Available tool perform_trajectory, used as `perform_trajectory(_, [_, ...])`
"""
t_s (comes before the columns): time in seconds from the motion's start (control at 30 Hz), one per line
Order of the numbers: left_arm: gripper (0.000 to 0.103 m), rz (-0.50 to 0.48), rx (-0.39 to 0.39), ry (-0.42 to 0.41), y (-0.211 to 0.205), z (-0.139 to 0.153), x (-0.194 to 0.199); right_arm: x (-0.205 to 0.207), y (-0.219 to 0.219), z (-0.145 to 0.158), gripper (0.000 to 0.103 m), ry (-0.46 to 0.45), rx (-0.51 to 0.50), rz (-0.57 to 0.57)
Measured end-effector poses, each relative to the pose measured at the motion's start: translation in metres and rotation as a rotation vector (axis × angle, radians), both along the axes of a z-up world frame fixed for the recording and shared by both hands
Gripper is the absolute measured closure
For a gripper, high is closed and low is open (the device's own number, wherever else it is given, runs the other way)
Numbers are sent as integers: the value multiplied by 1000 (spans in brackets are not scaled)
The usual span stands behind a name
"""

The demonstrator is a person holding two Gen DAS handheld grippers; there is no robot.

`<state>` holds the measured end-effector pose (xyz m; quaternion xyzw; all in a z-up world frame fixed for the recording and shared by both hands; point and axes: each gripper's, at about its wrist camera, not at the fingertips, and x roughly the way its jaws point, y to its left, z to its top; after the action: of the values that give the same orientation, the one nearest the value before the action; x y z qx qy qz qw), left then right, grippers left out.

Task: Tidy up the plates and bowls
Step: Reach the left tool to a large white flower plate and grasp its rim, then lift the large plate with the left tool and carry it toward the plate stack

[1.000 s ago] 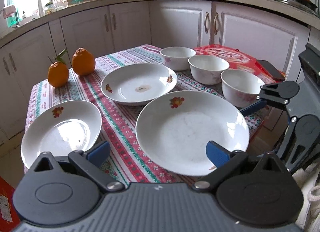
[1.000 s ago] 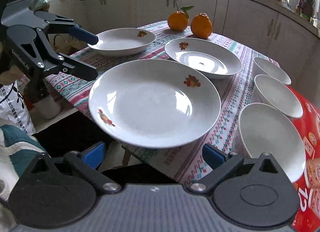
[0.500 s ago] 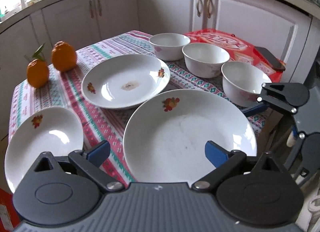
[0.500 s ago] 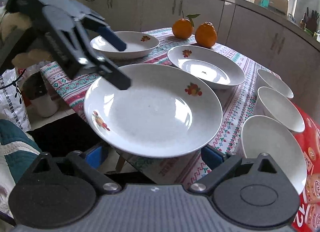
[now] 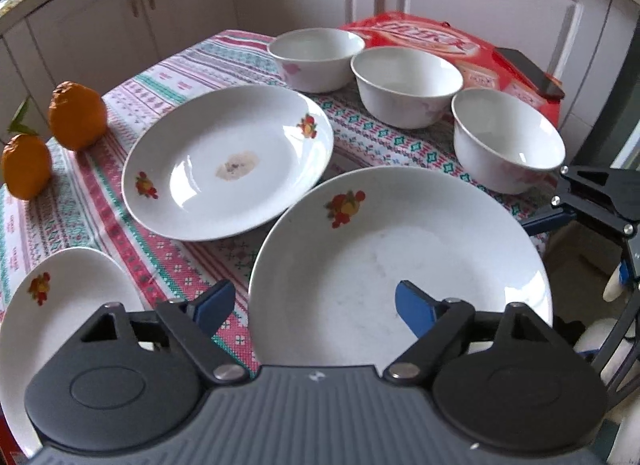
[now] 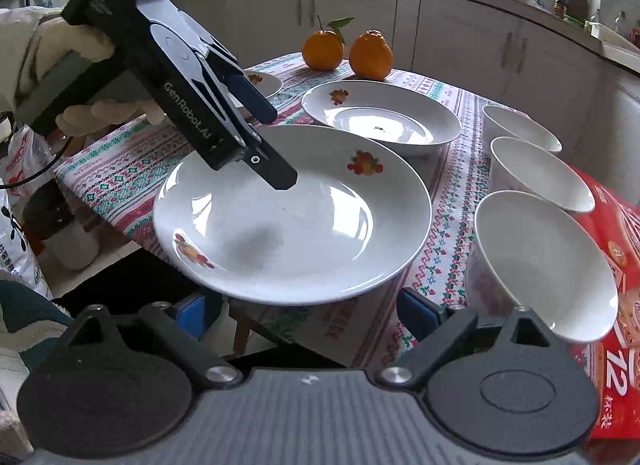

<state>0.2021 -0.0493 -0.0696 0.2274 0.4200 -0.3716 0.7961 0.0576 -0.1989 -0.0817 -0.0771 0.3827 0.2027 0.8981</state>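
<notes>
Since the earlier frame the left gripper (image 5: 316,305) has been carried over the large plate (image 5: 400,257), jaws closing astride its near rim without contact, as the right gripper (image 6: 308,313) narrows beneath the opposite rim, ungripped; a lift onto another plate seems called for next

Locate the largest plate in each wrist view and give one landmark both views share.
Left wrist view: the largest plate fills the lower right, just ahead of the claw.
Right wrist view: the same plate sits at centre.
Shared landmark: the two oranges at the table's far edge.

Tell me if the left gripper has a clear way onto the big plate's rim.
Probably yes: the left gripper straddles the big plate's near rim, jaws closing, pads not yet pressing. Nothing lies between.
</notes>
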Motion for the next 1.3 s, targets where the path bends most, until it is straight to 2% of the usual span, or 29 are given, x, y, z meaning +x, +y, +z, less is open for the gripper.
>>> perform_trajectory(0.23, [34, -46, 5, 100, 1, -2, 18, 0, 3, 2, 10, -23, 1, 40])
perform_trajectory(0.37, [36, -74, 22, 131, -2, -1, 24, 2, 4, 2, 10, -21, 4, 53])
perform_trajectory(0.6, [36, -102, 35, 239, -9, 0, 44, 4, 3, 1, 10, -12, 4, 60])
perform_trajectory(0.83, [36, -121, 67, 249, -16, -4, 45, 8, 4, -1, 10, -1, 1, 67])
perform_trajectory(1.3, [36, -95, 42, 272, -7, 0, 47, 16, 8, 2, 10, 28, -19, 99])
